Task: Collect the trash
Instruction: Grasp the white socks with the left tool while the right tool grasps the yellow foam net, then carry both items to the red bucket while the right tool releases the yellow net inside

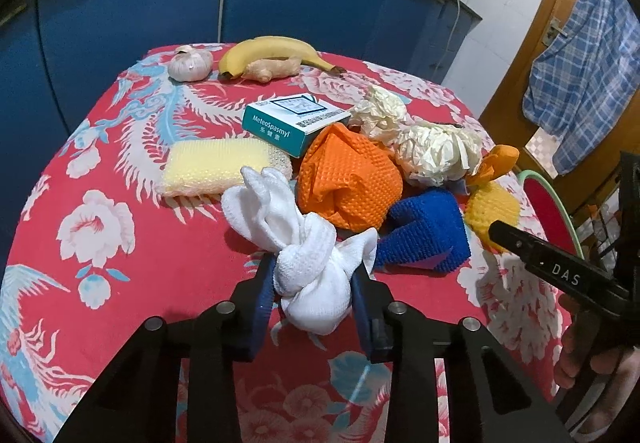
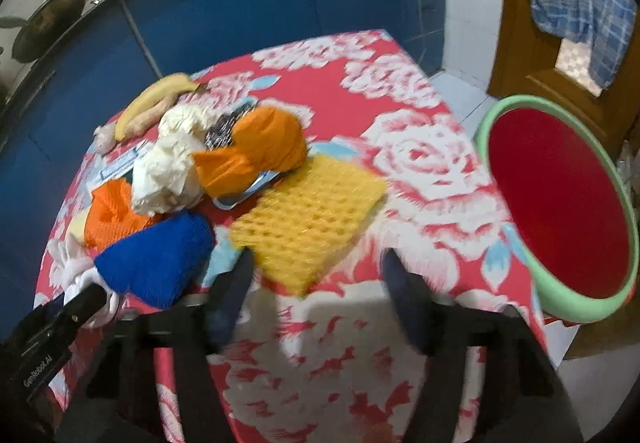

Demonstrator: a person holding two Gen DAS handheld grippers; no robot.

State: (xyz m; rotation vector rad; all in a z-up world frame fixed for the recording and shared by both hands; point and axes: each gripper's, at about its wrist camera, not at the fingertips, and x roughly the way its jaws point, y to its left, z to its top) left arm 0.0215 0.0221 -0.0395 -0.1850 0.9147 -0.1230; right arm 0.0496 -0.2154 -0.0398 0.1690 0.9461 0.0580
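My left gripper (image 1: 314, 277) is shut on a white foam fruit net (image 1: 308, 243) at the near side of a trash pile on the red flowered table (image 1: 140, 283). The pile holds an orange net (image 1: 348, 179), a blue net (image 1: 428, 235), a yellow net (image 2: 308, 219), two crumpled cream papers (image 1: 432, 153), and a teal medicine box (image 1: 296, 121). My right gripper (image 2: 318, 267) is open and empty just in front of the yellow net. A red bin with a green rim (image 2: 560, 203) stands off the table's right edge.
A banana (image 1: 272, 51), a ginger root (image 1: 272, 69) and a garlic bulb (image 1: 190, 63) lie at the table's far edge. A pale yellow sponge (image 1: 212, 165) lies left of the pile. Blue cabinets stand behind; a wooden door is at the right.
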